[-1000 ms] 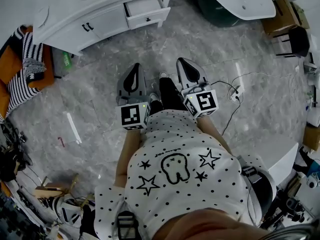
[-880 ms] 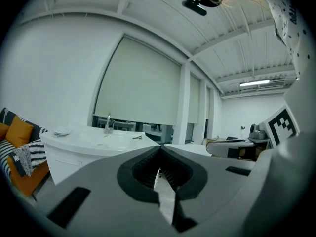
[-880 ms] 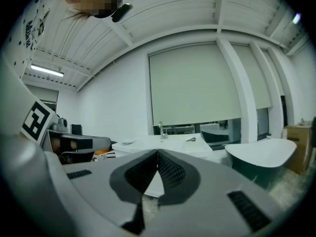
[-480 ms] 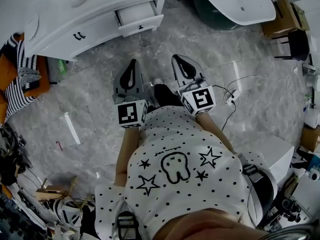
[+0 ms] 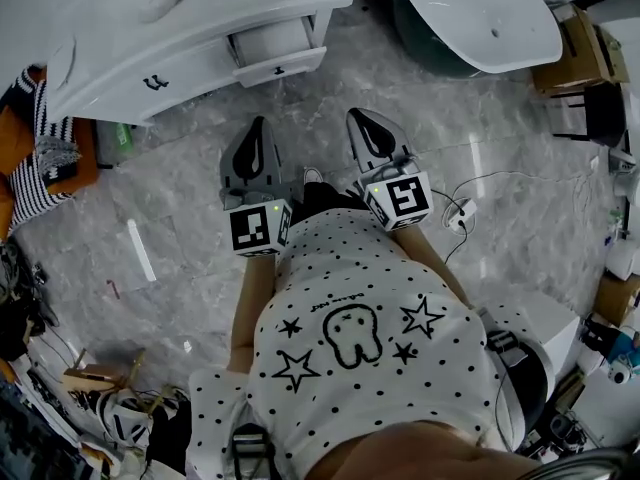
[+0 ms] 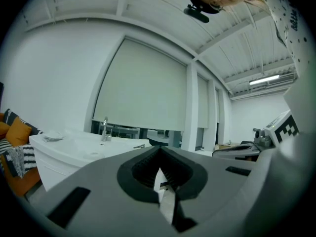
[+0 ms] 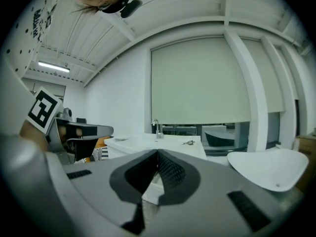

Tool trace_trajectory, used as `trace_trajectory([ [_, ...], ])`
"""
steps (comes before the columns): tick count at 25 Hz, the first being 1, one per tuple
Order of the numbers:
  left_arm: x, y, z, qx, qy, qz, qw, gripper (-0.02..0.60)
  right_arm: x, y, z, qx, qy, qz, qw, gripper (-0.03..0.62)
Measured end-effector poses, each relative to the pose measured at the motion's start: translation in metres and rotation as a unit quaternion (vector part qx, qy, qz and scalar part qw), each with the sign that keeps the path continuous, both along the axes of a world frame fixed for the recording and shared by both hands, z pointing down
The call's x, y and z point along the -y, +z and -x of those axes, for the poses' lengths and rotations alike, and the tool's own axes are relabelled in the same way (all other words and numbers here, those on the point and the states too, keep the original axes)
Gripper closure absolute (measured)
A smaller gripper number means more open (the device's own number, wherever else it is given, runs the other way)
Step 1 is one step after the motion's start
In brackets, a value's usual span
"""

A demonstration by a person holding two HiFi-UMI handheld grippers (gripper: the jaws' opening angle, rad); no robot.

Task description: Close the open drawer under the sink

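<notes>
Head view: drawer (image 5: pixel 276 56) lies ahead of left hand-held gripper (image 5: pixel 258 123), apart.

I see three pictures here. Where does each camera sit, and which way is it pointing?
Head view: on the person's head, facing steeply down at the floor, the open drawer, the left gripper, the right gripper and the dotted shirt.
Left gripper view: on that gripper, facing forward along its shut jaws at the sink tap; shirt at upper right.
Right gripper view: on that gripper, facing along its shut jaws at the same tap; shirt at upper left.
Shared: both gripper views show the tap.
</notes>
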State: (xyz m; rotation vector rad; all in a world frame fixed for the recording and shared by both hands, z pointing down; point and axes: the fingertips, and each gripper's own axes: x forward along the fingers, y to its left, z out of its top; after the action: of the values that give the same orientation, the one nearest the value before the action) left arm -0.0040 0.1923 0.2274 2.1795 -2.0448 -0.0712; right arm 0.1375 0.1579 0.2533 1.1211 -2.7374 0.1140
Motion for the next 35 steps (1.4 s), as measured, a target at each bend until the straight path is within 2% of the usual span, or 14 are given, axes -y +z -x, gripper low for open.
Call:
trace_trajectory([
  [12,0.030,0.000,0.021,-0.004,0.007,0.003,1.0000,0.577,0.035,0.003,0.026,0.001,0.001,0.011,1.000,0.580],
  [25,0.083,-0.004,0.071,-0.004,0.052,0.012,0.9986,0.577,0.079,-0.003,0.060,0.005,0.066,0.016,0.998,0.580],
  [35,0.090,0.005,0.093,-0.010,0.036,0.024,0.9990,0.577,0.091,0.002,0.054,0.005,0.099,0.026,0.995,0.580],
])
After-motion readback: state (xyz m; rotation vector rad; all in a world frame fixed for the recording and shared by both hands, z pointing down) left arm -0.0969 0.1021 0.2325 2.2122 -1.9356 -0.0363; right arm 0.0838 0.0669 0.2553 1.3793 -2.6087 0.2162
